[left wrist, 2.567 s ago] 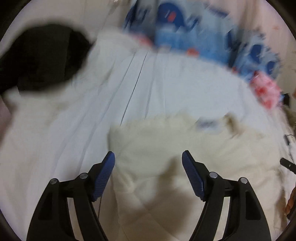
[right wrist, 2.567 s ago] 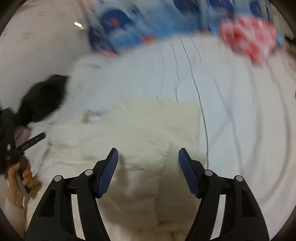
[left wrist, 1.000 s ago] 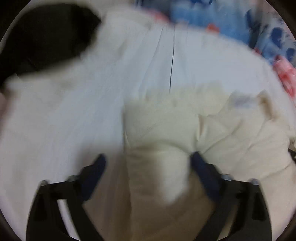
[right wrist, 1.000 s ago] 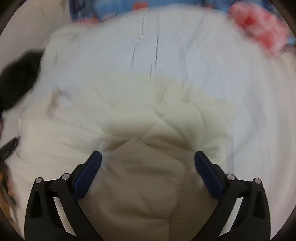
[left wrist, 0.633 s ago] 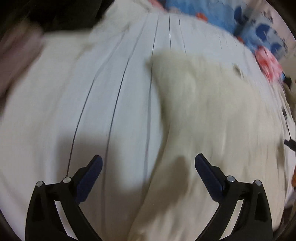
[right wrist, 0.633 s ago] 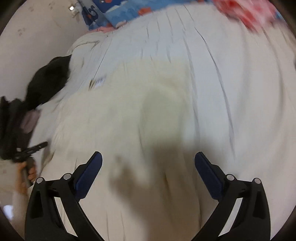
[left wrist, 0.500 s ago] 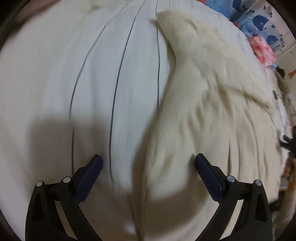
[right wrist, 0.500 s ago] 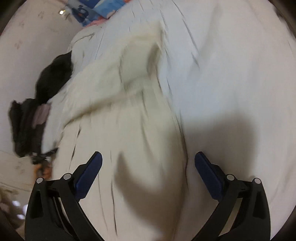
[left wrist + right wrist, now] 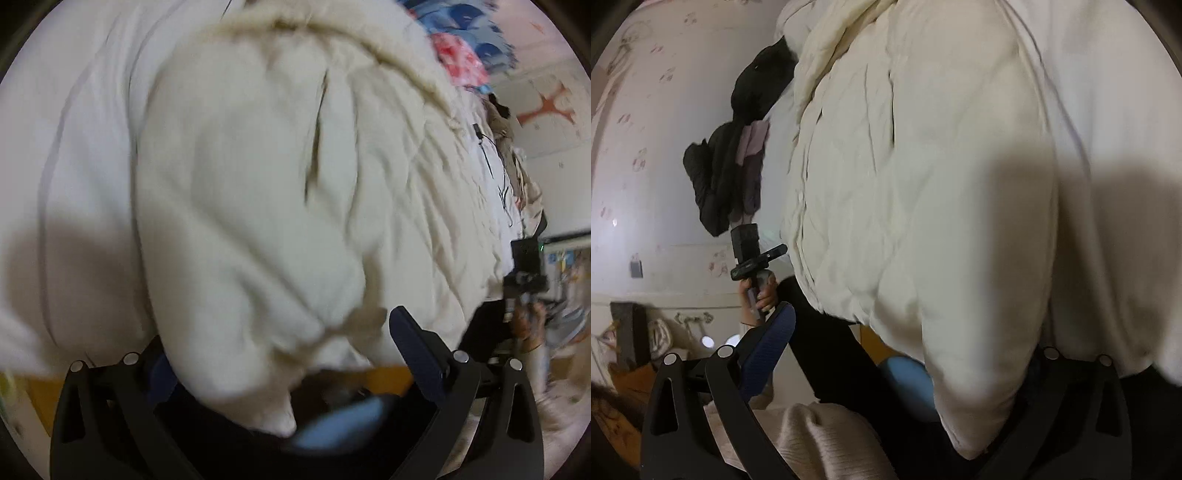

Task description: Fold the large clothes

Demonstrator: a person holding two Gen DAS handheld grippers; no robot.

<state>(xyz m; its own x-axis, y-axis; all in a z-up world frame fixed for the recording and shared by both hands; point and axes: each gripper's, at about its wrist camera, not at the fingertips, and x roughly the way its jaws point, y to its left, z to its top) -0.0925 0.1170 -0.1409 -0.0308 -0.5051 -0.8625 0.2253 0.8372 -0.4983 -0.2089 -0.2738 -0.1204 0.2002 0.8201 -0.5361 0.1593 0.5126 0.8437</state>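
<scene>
The cream quilted coat [image 9: 258, 184] lies on the bed [image 9: 74, 155], its bulging edge pushed between the spread fingers of the left gripper [image 9: 280, 354] and of the right gripper [image 9: 908, 354], neither of them clamped on it. It looks puffy, soft and light, likely slippery and springy. Best taken at a stitched hem or seam, not the padded bulk. A fur trim [image 9: 332, 33] runs far beyond the fingers.
</scene>
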